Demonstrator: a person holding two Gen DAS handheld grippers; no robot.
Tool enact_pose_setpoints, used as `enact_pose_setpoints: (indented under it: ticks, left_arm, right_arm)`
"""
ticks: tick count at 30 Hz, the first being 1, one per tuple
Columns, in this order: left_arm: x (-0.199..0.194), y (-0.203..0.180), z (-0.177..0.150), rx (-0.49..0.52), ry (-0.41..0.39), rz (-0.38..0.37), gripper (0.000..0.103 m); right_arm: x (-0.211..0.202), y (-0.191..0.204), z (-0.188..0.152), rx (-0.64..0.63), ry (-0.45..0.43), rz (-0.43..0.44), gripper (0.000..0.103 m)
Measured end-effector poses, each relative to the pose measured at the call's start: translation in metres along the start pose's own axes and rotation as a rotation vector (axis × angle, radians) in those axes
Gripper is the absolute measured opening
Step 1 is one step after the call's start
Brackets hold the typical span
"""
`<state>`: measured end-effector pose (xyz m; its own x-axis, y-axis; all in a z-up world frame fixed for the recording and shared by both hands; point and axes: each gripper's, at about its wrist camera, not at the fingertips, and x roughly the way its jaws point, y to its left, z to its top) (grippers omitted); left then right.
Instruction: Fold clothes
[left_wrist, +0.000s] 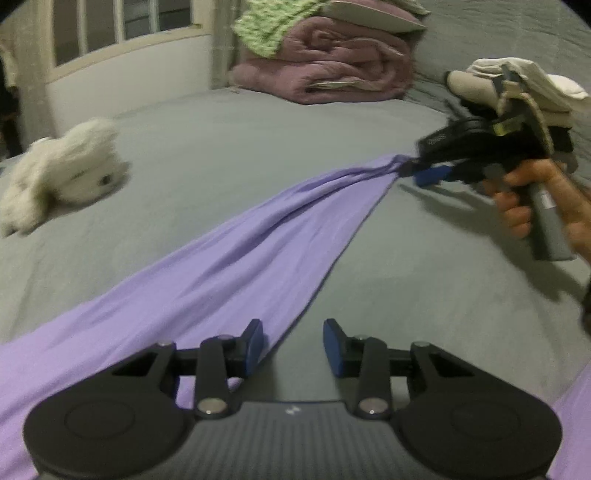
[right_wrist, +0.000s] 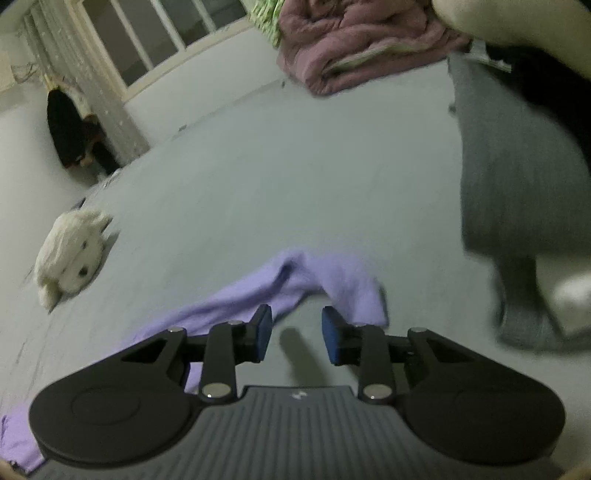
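One grey bed sheet (left_wrist: 229, 140) fills both views as the working surface. On it lie one purple garment (left_wrist: 240, 258), one pink folded blanket (left_wrist: 332, 70) with a green knitted cloth (left_wrist: 266, 26) on top, one stack of pale folded clothes (left_wrist: 517, 88), and one white plush toy (left_wrist: 62, 170). A white wall with a barred window (left_wrist: 110, 29) stands beyond the bed.

The left gripper (left_wrist: 293, 345) hangs low over the sheet, its two blue pads apart and holding nothing; the garment's near edge runs just under its left pad. From there the purple cloth stretches forward and to the right, narrowing to a bunched tip.

Only the left view shows the right gripper (left_wrist: 424, 173) from outside, held by a hand (left_wrist: 524, 199), with that bunched tip touching its blue fingertips; blur hides whether it pinches the cloth.

Only the right view looks along the right gripper, where the pads stand apart, the garment's rumpled end just ahead of them. That view alone shows a dark garment hanging (right_wrist: 70, 133) on the wall, far left.
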<state>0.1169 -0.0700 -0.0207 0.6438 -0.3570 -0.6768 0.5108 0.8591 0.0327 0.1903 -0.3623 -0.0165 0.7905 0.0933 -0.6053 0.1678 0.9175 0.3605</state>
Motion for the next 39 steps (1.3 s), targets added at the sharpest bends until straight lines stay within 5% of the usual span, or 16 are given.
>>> enact_pose_setpoints:
  ticks: [8,19,31,39]
  left_arm:
    - [0.053,-0.026,0.063,0.114,-0.004,-0.04,0.036]
    - [0.135,-0.062,0.125,0.224,-0.065,-0.027,0.035]
    - [0.179,-0.064,0.16,0.139,-0.068,-0.165,0.005]
    - [0.187,-0.043,0.167,0.034,-0.097,-0.009,0.006]
  right_arm:
    - [-0.001,-0.002,0.004,-0.036,-0.164,0.002,0.031]
    - [-0.013,-0.021,0.016,0.074,-0.073,0.086,0.033]
    - [-0.013,-0.034,0.01,0.139,-0.048,0.116,0.034]
    - [-0.008,-0.038,0.003,0.151,-0.03,0.142,0.034]
